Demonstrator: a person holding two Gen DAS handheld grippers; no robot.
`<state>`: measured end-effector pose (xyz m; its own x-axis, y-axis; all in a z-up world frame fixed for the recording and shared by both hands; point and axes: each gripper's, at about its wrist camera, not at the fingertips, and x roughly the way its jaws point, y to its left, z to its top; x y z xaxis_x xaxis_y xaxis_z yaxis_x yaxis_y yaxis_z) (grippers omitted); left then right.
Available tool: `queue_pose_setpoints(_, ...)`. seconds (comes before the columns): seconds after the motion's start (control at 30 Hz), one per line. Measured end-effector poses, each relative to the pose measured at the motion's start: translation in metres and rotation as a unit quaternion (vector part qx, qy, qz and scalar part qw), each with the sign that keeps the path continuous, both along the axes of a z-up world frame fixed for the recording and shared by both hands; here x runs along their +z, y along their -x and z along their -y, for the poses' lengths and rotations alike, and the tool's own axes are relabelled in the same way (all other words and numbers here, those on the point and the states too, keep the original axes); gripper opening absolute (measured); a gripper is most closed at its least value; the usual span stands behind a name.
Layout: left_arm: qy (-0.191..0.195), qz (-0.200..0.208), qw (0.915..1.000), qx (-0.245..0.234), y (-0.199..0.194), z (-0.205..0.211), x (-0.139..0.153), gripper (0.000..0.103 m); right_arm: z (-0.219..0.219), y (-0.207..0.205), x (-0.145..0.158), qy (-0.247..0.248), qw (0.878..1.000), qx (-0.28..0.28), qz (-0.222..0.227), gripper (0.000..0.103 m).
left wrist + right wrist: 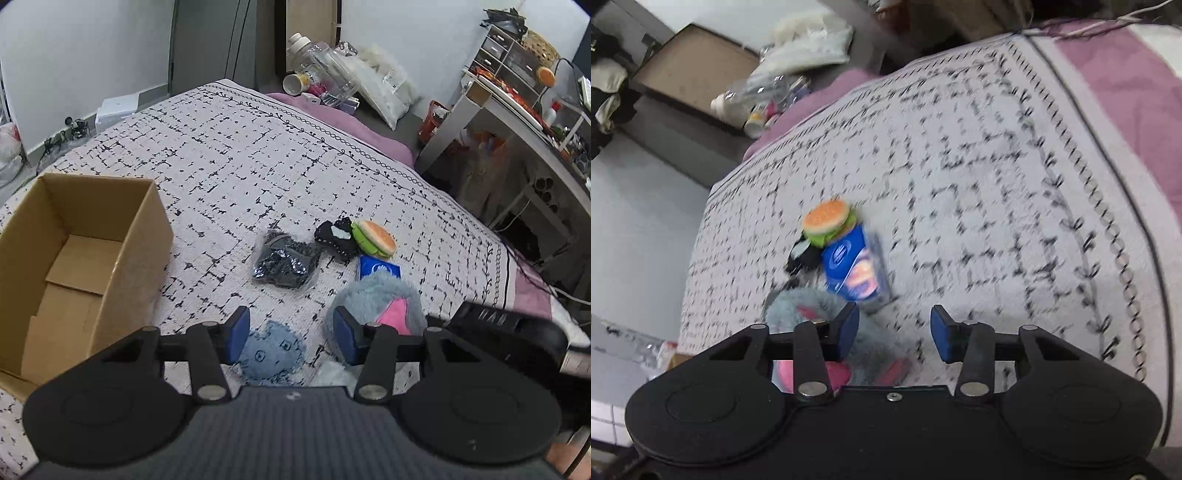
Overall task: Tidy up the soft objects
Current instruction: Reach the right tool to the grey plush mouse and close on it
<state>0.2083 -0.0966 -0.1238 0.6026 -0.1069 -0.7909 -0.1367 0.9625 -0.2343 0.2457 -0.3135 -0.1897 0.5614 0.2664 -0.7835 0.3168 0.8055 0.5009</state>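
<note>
Soft things lie on the patterned bedspread. A blue round plush lies between the pads of my open left gripper. A fluffy grey and pink plush is just right of it; it also shows in the right wrist view. Farther off are a black shiny bag, a black soft piece, a burger plush and a blue packet. My right gripper is open and empty above the bedspread, right of the grey plush, near the blue packet and burger.
An open empty cardboard box stands on the bed at the left. Bottles and a pillow lie beyond the bed's far edge. A cluttered desk stands at the right. The right wrist view is blurred.
</note>
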Motion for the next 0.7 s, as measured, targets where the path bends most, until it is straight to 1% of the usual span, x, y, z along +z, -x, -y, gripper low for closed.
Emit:
queue_pose_setpoints(0.07, -0.001, -0.001, 1.0, 0.003, -0.005, 0.001, 0.001, 0.05, -0.006, 0.0, -0.001, -0.005, 1.0, 0.024, -0.002, 0.042)
queue_pose_setpoints(0.17, -0.005, 0.0, 0.9999, 0.012, -0.011, 0.002, 0.001, 0.051, -0.011, -0.002, -0.007, -0.027, 0.998, 0.048, -0.022, 0.042)
queue_pose_setpoints(0.37, 0.02, -0.009, 0.9997, 0.014, -0.018, 0.005, -0.002, 0.053, -0.022, -0.006, -0.015, -0.067, 0.993, 0.085, -0.036, 0.043)
queue_pose_setpoints(0.4, 0.025, -0.008, 0.9996, 0.013, -0.019, 0.005, -0.003, 0.053, -0.023, -0.006, -0.015, -0.07, 0.993, 0.089, -0.038, 0.047)
queue_pose_setpoints(0.47, 0.03, -0.007, 0.9995, 0.008, -0.019, 0.007, -0.004, 0.053, -0.025, -0.008, -0.017, -0.08, 0.991, 0.095, -0.044, 0.05)
queue_pose_setpoints(0.57, 0.027, -0.014, 0.9995, 0.01, -0.021, 0.01, -0.011, 0.053, -0.026, -0.012, -0.023, -0.108, 0.988, 0.096, -0.053, 0.051)
queue_pose_setpoints(0.7, 0.048, -0.044, 0.9968, 0.046, -0.023, -0.001, -0.028, 0.051, -0.025, -0.016, -0.029, -0.128, 0.986, 0.093, -0.055, 0.046)
